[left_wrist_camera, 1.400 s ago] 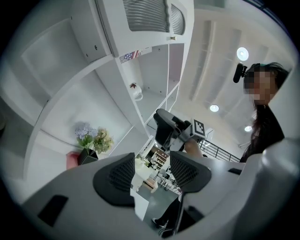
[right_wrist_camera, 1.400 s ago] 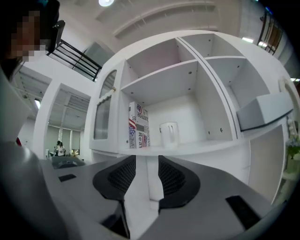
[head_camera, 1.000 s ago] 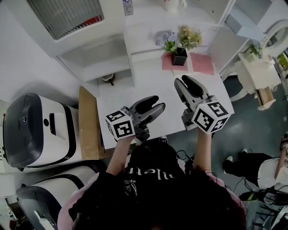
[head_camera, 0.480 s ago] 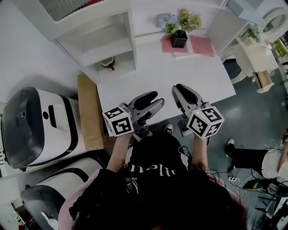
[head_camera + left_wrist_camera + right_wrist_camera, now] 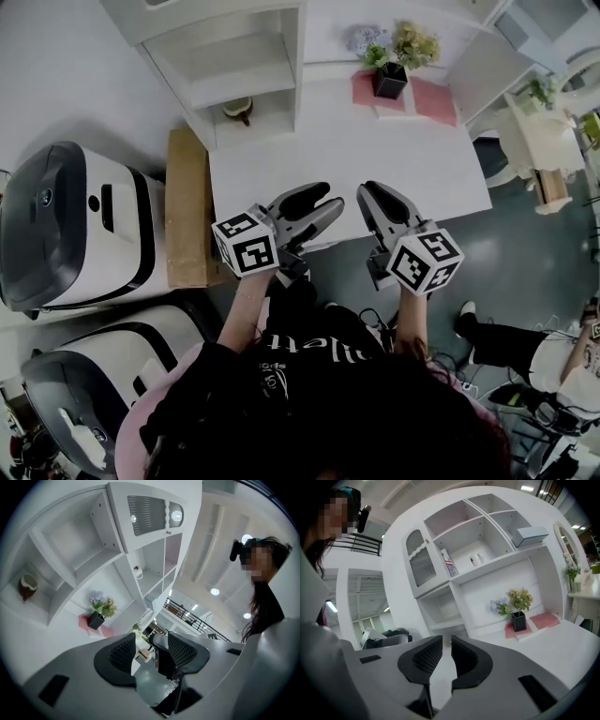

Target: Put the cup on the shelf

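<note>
- Sitting in the low open bay of the shelf [image 5: 246, 56], far left of the counter [image 5: 394, 164]: brown-and-white cup [image 5: 239, 110], alone there, well apart from both tongs.
- Seen again from the left gripper view at far left, in the same bay [image 5: 27, 587].
- Held over the near edge of the counter, left of middle: left tongs [image 5: 314, 201], pointing far and a little right.
- Jaws of the left tongs [image 5: 149, 641] clearly apart, nothing between them; just been closing somewhat.
- Held beside them on the right, over the same near edge: right tongs [image 5: 375, 195], the two pairs close but not touching.
- Jaws of the right tongs [image 5: 446, 646] drawn nearly together, only a thin slit left, nothing clamped; just been closing.
- At the far side of the counter: black pot of flowers [image 5: 392, 77] on a pink mat [image 5: 433, 101].
- Left of the counter, against its side: brown box [image 5: 186, 211].
- Further left: two white machines with dark lids [image 5: 70, 234].
</note>
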Action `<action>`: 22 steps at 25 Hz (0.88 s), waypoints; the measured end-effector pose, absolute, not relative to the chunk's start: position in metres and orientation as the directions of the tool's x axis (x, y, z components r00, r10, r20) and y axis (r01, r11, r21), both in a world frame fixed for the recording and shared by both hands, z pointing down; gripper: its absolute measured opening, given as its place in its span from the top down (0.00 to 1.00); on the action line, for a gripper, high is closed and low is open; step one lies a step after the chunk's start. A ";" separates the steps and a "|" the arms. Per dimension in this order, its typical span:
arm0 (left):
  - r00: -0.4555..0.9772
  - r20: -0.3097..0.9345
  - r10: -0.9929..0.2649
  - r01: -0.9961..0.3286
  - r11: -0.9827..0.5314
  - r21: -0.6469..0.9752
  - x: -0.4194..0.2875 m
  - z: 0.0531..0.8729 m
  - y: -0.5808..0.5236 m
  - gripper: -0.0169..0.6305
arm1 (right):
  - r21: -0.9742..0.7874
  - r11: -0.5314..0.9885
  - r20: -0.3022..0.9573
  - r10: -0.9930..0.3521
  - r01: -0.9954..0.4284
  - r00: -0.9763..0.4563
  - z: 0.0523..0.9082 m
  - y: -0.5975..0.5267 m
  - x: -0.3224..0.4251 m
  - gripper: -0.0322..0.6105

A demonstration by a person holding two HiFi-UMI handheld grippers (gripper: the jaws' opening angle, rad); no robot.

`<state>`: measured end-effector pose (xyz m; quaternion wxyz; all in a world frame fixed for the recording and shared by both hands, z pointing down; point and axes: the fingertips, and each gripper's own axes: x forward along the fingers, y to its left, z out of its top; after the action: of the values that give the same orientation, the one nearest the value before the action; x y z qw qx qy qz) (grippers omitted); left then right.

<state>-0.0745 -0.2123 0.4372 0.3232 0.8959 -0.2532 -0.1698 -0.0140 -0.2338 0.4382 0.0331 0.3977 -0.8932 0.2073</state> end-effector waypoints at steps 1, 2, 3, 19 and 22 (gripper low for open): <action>0.807 -0.137 -0.574 -0.354 -0.657 0.665 -0.074 0.438 -0.209 0.64 | -0.346 0.606 0.229 -0.686 -0.716 -0.691 0.440 -0.230 -0.013 0.82; 0.801 -0.136 -0.584 -0.362 -0.652 0.666 -0.073 0.438 -0.206 0.64 | -0.350 0.612 0.234 -0.676 -0.709 -0.699 0.441 -0.225 -0.012 0.82; 0.795 -0.137 -0.591 -0.368 -0.649 0.666 -0.070 0.438 -0.202 0.64 | -0.352 0.617 0.238 -0.668 -0.704 -0.705 0.442 -0.220 -0.010 0.82; 0.687 -0.091 -0.721 -0.533 -0.586 0.610 -0.024 0.451 -0.080 0.79 | -0.353 0.735 0.237 -0.529 -0.579 -0.815 0.452 -0.101 0.025 0.84; 0.674 -0.089 -0.734 -0.548 -0.577 0.606 -0.017 0.454 -0.061 0.82 | -0.351 0.754 0.238 -0.502 -0.556 -0.831 0.453 -0.083 0.028 0.84</action>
<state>-0.0165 -0.0607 0.4544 0.2765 0.8720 -0.3675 -0.1678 0.0276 -0.0829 0.4535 0.0644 0.2831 -0.9342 0.2072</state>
